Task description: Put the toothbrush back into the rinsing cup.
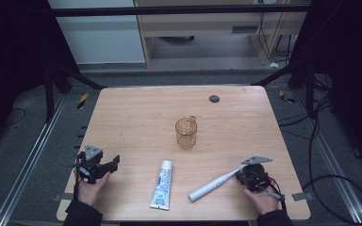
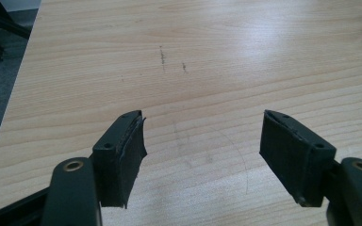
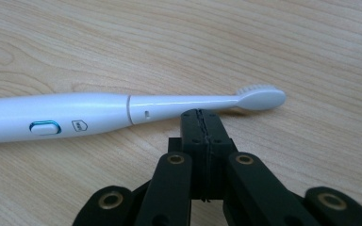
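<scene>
Toothbrush, white and electric, lies flat on the surface, its neck just beyond the right gripper, whose jaws are pressed together on nothing. Left gripper rests near the left edge, jaws apart.

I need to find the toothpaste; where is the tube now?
In the high view the toothpaste tube lies flat near the table's front edge, left of the electric toothbrush and in front of the amber cup.

on the wooden table i count one electric toothbrush, one toothpaste tube, one amber plastic cup, one small dark disc, and two hand-held grippers: left gripper, right gripper.
</scene>
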`<action>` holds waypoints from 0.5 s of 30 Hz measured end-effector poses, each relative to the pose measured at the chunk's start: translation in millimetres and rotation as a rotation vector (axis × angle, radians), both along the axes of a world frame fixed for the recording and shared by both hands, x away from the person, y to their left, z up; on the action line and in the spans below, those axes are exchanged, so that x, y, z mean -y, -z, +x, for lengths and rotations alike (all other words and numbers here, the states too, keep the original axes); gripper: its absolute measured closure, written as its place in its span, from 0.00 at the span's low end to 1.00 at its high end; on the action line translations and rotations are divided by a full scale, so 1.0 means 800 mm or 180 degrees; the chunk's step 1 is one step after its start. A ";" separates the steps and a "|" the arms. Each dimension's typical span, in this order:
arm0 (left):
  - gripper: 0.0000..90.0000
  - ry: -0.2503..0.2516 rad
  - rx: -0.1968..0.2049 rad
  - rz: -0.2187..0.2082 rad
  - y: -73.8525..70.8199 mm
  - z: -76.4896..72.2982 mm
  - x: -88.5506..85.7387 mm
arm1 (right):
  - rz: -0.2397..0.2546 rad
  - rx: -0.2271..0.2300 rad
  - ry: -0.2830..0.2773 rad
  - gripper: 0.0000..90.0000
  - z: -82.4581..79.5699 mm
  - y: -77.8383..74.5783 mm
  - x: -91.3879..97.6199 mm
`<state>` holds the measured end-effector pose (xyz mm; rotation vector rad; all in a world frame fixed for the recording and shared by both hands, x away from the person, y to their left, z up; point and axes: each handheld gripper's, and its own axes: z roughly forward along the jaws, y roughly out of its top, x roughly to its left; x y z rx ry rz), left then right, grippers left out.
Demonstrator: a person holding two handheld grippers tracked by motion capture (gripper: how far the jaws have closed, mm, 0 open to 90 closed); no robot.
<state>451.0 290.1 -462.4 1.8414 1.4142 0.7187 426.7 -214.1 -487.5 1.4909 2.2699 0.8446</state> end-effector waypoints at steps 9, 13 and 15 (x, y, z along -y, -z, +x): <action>0.34 0.0000 0.0001 0.0001 0.000 0.000 0.000 | -0.0014 0.0018 0.0012 1.00 0.008 0.001 -0.003; 0.34 -0.0001 0.0002 -0.0003 0.000 0.000 0.000 | -0.0016 0.0044 -0.0001 1.00 0.013 0.001 -0.005; 0.34 0.0000 0.0001 -0.0003 0.000 0.000 -0.001 | 0.0010 0.0038 -0.0006 1.00 0.015 0.001 -0.007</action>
